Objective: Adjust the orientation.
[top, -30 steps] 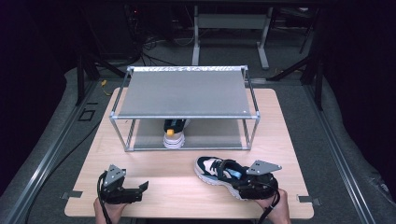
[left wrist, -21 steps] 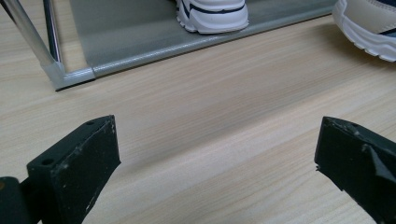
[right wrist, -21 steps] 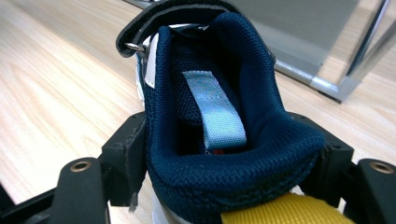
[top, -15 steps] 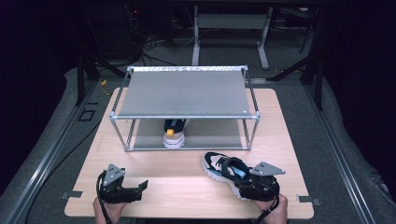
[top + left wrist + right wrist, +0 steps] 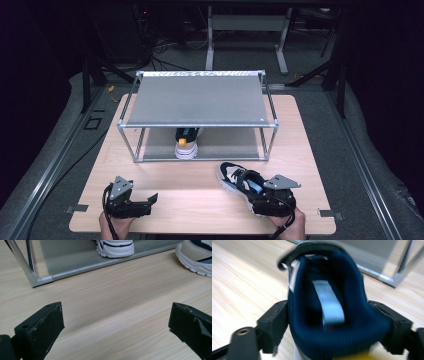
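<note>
The sneaker (image 5: 239, 181) has slid right and nearer along the table (image 5: 195, 200) over the last second, heel clamped in the right hand-held gripper (image 5: 267, 202), so I'd guess it's getting lined up for the rack (image 5: 197, 100) beside its mate (image 5: 186, 145); left hand-held gripper (image 5: 142, 204) sits open, empty.

Dark floor (image 5: 45, 150), black cables (image 5: 165, 50)

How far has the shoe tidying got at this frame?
Done: one sneaker stands on the lower shelf of the metal rack. In hand: the right tool grips the heel of the second sneaker, out on the wooden table. Left, probably: shelving that shoe. The left tool is open and holds nothing.
</note>
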`<state>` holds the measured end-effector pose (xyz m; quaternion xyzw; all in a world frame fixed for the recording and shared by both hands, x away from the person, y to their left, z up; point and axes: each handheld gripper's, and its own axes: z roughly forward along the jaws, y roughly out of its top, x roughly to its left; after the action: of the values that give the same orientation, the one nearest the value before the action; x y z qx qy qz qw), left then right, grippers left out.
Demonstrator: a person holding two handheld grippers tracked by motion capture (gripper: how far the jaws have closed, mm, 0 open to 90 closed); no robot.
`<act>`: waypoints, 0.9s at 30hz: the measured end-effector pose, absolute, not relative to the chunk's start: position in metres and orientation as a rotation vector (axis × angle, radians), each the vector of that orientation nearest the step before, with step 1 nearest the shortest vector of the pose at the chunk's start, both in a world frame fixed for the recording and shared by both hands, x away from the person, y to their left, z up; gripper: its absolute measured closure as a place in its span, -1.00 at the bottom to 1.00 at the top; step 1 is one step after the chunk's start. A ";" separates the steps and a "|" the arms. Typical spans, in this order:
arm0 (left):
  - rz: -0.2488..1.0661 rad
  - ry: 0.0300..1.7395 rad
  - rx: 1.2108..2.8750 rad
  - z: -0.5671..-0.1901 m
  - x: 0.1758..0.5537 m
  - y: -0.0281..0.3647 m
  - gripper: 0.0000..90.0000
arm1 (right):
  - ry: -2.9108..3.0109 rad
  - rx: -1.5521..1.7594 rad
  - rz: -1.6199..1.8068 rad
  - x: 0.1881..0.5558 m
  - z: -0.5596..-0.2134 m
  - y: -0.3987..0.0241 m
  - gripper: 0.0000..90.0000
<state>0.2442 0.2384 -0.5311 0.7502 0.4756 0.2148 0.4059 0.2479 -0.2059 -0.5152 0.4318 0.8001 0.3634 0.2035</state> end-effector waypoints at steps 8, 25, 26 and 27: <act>0.546 1.202 1.878 -0.532 0.242 0.240 -1.00 | 2.408 1.094 1.038 0.260 -0.508 -0.214 -1.00; 0.545 1.211 1.878 -0.535 0.241 0.242 -1.00 | 2.432 1.086 1.020 0.268 -0.525 -0.213 -0.60; 0.545 1.213 1.878 -0.535 0.240 0.243 -1.00 | 2.435 1.085 1.028 0.268 -0.526 -0.213 -0.58; 0.543 1.213 1.873 -0.536 0.240 0.243 -1.00 | 2.433 1.085 1.040 0.269 -0.526 -0.213 -0.57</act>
<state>0.2399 0.2428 -0.5357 0.7439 0.4817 0.2156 0.4099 0.2686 -0.2134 -0.5264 0.3757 0.8424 0.3599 0.1404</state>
